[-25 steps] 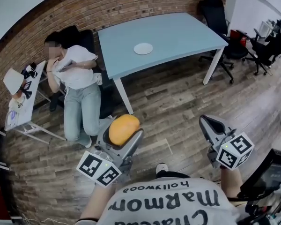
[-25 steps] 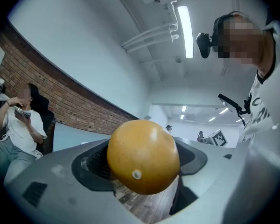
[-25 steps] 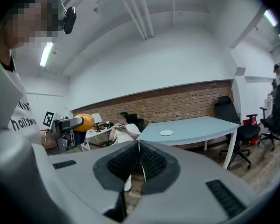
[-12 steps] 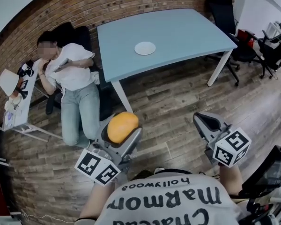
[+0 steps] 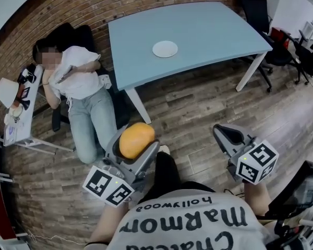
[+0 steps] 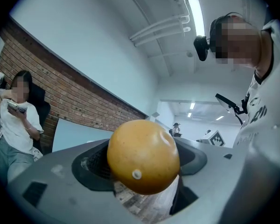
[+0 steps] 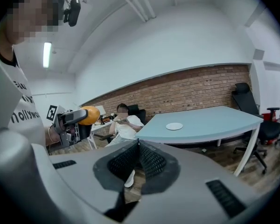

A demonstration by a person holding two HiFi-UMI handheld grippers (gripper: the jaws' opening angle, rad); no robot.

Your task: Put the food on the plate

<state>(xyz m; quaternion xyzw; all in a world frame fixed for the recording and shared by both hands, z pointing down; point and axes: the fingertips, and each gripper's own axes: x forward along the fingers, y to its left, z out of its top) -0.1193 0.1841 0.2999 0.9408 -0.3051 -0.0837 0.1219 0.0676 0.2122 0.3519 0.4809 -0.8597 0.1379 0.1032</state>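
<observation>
The left gripper view alone shows a pale dot on the smooth, round orange fruit (image 6: 143,155) clamped in the left hand-held gripper (image 5: 135,142). The head view places it over the wooden floor (image 5: 198,113), well apart from the white plate (image 5: 165,49) on the pale-blue surface (image 5: 214,27). The right hand-held gripper (image 7: 139,146) has its ribbed jaws together, empty.

The left grey two-jaw gripper (image 5: 135,144) was held low in front of the torso. Its jaws were clamped on a round orange-yellow fruit (image 6: 143,155), one jaw on each side. The right grey two-jaw gripper (image 5: 227,135) was held roughly level and well apart, jaws pressed together with nothing between them. Both pointed forward, with their marker cubes nearest the body.
</observation>
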